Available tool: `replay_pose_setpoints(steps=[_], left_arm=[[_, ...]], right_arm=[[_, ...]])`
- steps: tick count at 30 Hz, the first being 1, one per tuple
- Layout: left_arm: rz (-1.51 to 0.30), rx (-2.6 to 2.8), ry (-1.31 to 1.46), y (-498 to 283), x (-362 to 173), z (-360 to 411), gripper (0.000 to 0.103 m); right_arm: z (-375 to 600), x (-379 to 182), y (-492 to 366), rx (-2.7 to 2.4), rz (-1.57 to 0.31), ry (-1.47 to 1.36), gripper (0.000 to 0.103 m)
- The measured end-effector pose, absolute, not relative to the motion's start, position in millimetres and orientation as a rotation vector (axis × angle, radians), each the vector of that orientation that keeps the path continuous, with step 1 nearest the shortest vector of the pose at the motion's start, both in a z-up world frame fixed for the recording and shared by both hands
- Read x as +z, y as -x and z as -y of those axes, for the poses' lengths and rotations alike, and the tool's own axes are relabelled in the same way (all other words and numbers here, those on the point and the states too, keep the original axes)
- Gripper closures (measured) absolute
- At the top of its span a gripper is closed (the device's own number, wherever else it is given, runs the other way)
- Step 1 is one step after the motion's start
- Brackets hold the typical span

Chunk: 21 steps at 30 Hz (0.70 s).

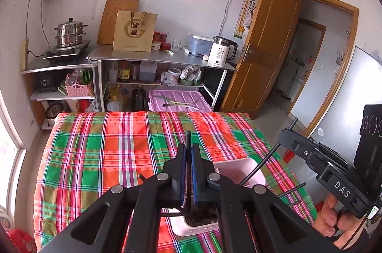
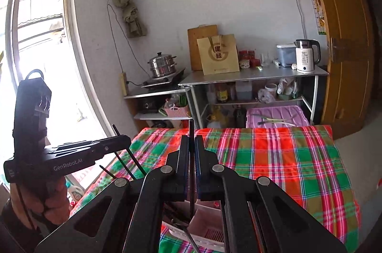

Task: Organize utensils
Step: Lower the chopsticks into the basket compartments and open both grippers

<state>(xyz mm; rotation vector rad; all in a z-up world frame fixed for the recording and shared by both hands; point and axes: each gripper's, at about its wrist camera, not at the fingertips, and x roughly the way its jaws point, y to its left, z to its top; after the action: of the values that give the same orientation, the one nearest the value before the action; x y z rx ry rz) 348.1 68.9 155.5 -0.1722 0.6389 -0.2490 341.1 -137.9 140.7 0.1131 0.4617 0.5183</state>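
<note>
The right gripper point(image 2: 191, 152) has its two blue-lined jaws pressed onto a thin black chopstick point(image 2: 191, 171) that stands nearly upright between them, its tip rising past the jaw ends. Below the jaws sits a pale pink utensil holder point(image 2: 207, 224) on the plaid cloth point(image 2: 286, 169), with dark utensils lying in its left compartment. To the left of the right gripper, the left gripper point(image 2: 124, 140), marked GenRobot.AI, points rightward with another black chopstick point(image 2: 129, 155) slanting through its tip; a hand point(image 2: 52, 202) grips its handle. Whether its jaws are pressed together cannot be told.
</note>
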Motion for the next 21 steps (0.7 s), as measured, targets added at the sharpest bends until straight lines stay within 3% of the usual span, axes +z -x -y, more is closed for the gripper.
replay_pose_setpoints(steps=[10, 12, 14, 16, 21], left_arm=[[-0.699, -0.236, 0.159, -353.0, 138.3, -66.5, 0.096], [-0.688, -0.225, 0.154, -350.1, 139.6, -66.2, 0.093], [-0.67, -0.218, 0.16, -343.8, 143.0, -66.5, 0.081], [-0.646, -0.211, 0.165, -336.2, 149.4, -67.4, 0.075], [-0.59, -0.192, 0.145, -310.4, 167.8, -65.9, 0.074]], right_arm=[[135.9, 118.8, -348.6, 0.524, -0.575, -0.081, 0.099], [137.0, 120.1, -347.0, 0.518, -0.574, -0.077, 0.096], [141.5, 124.1, -343.1, 0.521, -0.561, -0.085, 0.089], [146.6, 129.0, -339.0, 0.514, -0.547, -0.089, 0.089], [159.1, 142.4, -321.8, 0.501, -0.508, -0.096, 0.089]])
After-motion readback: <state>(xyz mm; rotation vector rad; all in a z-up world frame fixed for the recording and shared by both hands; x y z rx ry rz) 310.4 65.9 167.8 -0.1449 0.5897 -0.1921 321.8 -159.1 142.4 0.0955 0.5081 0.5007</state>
